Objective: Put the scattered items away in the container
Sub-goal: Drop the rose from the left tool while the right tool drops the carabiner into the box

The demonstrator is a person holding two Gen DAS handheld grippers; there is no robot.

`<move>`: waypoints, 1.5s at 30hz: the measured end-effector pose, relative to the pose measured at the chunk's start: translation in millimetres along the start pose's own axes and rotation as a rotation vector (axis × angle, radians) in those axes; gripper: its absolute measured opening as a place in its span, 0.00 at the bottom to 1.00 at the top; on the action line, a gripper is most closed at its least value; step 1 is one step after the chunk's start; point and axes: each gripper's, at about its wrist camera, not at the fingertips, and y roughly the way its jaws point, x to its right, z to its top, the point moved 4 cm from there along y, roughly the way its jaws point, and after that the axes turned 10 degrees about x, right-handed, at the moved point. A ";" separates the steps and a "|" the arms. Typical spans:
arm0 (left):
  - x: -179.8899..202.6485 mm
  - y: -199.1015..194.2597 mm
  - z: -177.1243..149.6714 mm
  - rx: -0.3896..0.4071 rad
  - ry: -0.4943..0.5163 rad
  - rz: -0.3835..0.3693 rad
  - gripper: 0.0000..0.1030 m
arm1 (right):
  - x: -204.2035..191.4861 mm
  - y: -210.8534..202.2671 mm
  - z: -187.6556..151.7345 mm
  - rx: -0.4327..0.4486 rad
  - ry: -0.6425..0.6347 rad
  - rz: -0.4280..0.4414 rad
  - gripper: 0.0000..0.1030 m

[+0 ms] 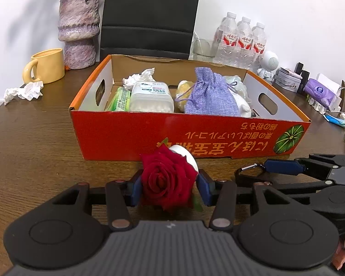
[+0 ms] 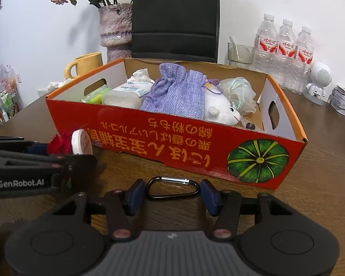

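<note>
Flatly crosswise, carabiner [image 2: 172,188] between right tongs [image 2: 172,195].

- A home, by the look of it: a wooden table [image 1: 34,142] set against a white wall.
- A vase [image 1: 79,30] of dried flowers, a yellow mug [image 1: 48,65] and water bottles [image 1: 241,39] stand along it.
- A black chair [image 1: 149,16] is behind.

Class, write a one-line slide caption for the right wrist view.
Right tongs straddle a black metal carabiner on the brown wooden table, before the filled red cardboard box.
</note>
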 end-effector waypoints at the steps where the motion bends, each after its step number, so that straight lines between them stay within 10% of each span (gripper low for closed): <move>1: 0.1 -1.0 -0.2 0.001 0.000 0.000 0.48 | -0.1 -1.3 -0.7 0.000 0.000 0.002 0.51; 13: 2.8 -30.2 3.6 0.041 0.023 -0.023 0.48 | 0.9 -42.9 5.9 0.077 -0.004 0.007 0.51; 23: 1.2 -50.7 86.2 0.176 0.063 -0.027 0.48 | 26.1 -78.5 75.8 0.186 -0.016 -0.008 0.51; 31: -3.1 6.2 128.2 0.082 0.073 0.016 0.48 | 59.0 -19.6 115.3 0.048 0.034 -0.046 0.51; 45: -10.6 87.6 100.8 -0.146 0.090 0.072 0.48 | 73.0 60.8 89.7 -0.163 0.075 -0.085 0.51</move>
